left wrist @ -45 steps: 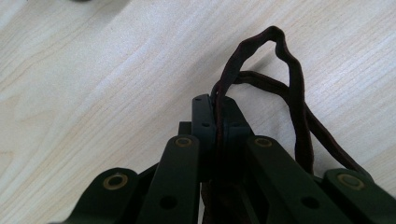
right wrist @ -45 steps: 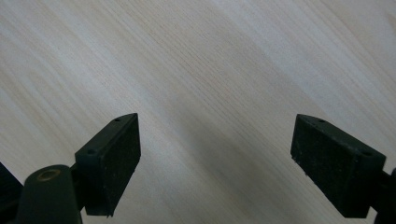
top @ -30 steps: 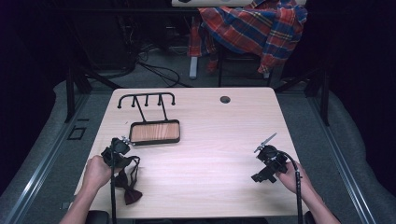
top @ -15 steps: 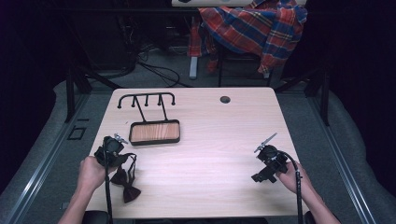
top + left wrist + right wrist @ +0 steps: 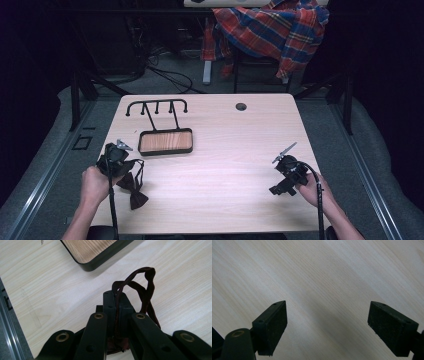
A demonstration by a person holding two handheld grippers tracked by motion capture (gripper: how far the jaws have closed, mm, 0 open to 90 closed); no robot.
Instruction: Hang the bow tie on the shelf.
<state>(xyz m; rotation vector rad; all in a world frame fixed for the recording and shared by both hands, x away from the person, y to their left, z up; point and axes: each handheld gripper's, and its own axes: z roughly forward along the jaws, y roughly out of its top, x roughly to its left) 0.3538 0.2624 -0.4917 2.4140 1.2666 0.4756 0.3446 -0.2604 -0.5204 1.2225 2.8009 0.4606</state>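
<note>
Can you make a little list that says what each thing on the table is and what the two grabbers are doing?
table: light wood top, small round hole near the far edge
stand: black wire rack rising from a wooden tray base, far left of the table
left gripper: jaws shut on the dark strap of a bow tie
bow tie: dark, hangs from the left gripper near the table's left front
right gripper: jaws wide open, nothing between them, bare wood below
behind the table: plaid shirt draped over a chair

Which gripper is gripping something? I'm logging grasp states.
The left gripper: its jaws are shut on the dark strap. The right gripper has its jaws wide apart over bare table.
</note>
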